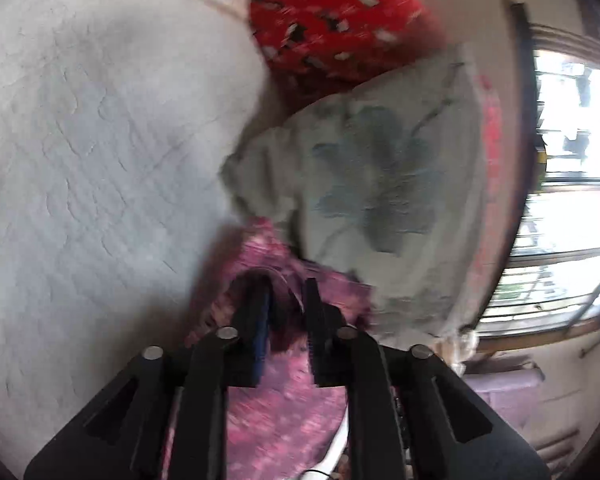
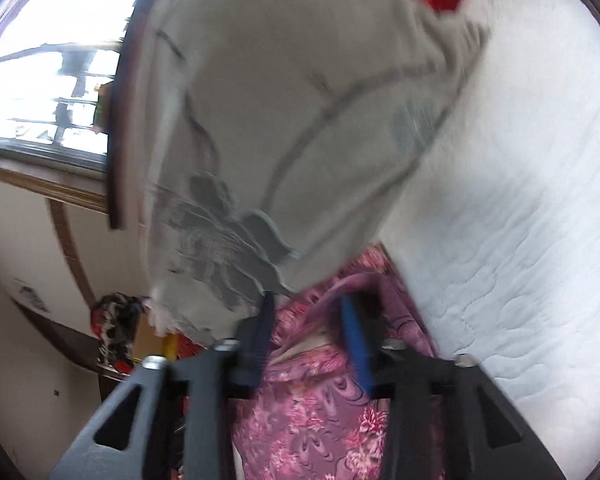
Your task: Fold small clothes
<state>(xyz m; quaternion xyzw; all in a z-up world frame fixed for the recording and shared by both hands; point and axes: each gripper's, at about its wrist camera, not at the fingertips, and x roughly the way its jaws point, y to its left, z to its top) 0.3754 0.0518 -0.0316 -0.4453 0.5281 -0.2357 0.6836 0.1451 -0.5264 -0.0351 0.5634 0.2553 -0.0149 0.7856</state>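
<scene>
Motion blur softens both views, yet the layout reads well enough: a small grey garment (image 1: 364, 184) with a blue-grey flower print hangs in the air over the white quilted mattress (image 1: 100, 160), near its edge on the window (image 1: 568, 184) side, with a pink floral cloth (image 1: 284, 408) beneath both tools. The left hand-held gripper (image 1: 286, 300) has its jaws narrowed with pink fabric bunched between them, though whether it truly pinches that cloth or merely sits over it I cannot tell. The right hand-held gripper (image 2: 308, 312) shows a moderate gap between its blue-padded fingers (image 2: 356, 344); the grey garment's printed hem drapes against its left finger, and blur hides whether it is gripped. Judging from the lifted, spread fabric, the piece is probably held up so it can be shaken flat and laid on the bed for folding. A red patterned cloth (image 1: 332, 20) lies at the mattress's far edge, out of the way.
</scene>
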